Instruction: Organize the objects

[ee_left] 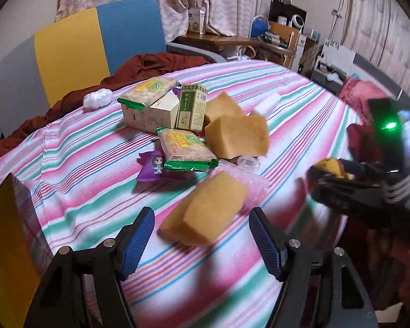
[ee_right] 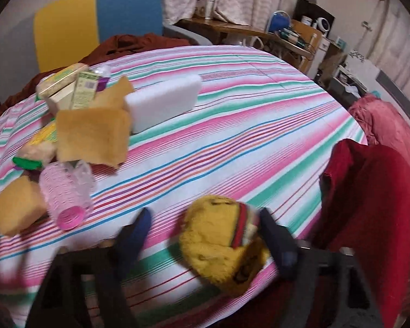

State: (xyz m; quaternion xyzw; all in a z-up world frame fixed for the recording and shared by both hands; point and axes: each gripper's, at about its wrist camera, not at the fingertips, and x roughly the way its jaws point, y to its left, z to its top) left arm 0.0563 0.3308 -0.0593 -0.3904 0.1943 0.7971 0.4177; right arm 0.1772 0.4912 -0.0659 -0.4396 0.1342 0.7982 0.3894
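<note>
Now the left gripper (ee_left: 202,239) stands spread wide, a tan sponge block (ee_left: 205,207) loose between its ribbed blue pads on the striped cloth (ee_left: 300,104). Right gripper (ee_right: 205,235) half-spread around a fuzzy yellow plush (ee_right: 221,243); grip unclear.

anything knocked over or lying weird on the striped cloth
Yes: the clear pink-capped plastic bottle lies on its side among the tan sponge blocks, and a green-edged snack packet sits tilted atop the cream carton.

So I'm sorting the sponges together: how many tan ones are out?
3: one near the left gripper at, one mid-pile, one behind it. Others may be hidden.
</note>
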